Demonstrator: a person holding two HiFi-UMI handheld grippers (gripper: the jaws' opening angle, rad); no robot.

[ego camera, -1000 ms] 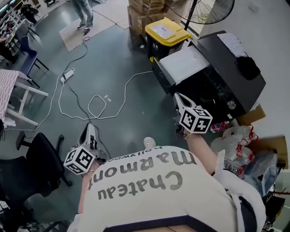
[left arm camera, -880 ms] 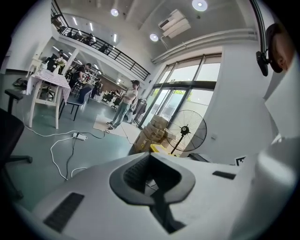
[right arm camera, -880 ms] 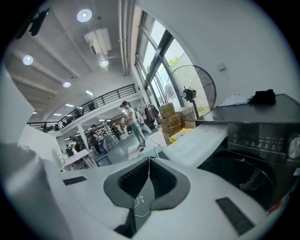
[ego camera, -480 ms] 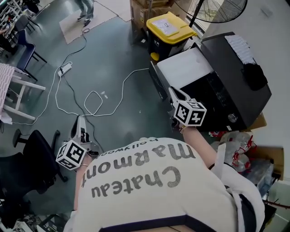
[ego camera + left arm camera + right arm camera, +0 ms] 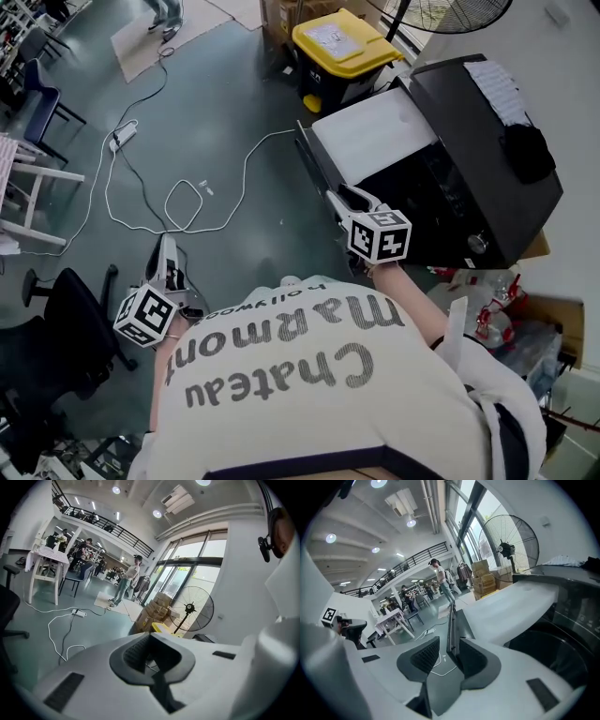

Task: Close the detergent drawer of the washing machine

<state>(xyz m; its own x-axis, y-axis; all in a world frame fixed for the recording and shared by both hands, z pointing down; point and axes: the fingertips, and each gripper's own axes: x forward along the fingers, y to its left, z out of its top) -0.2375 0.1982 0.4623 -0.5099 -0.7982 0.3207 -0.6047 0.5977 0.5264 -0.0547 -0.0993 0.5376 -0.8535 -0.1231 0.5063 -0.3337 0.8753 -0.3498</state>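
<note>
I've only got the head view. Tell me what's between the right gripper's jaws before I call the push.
Observer: The right gripper has just been opening its jaws. They stand apart, with the drawer's dark front panel edge-on in the gap and the pads not closed on it.
Operator: Now check the left gripper.
Observer: The left gripper has its jaws together with nothing between them. It points across the floor toward the fan, away from the drawer.
</note>
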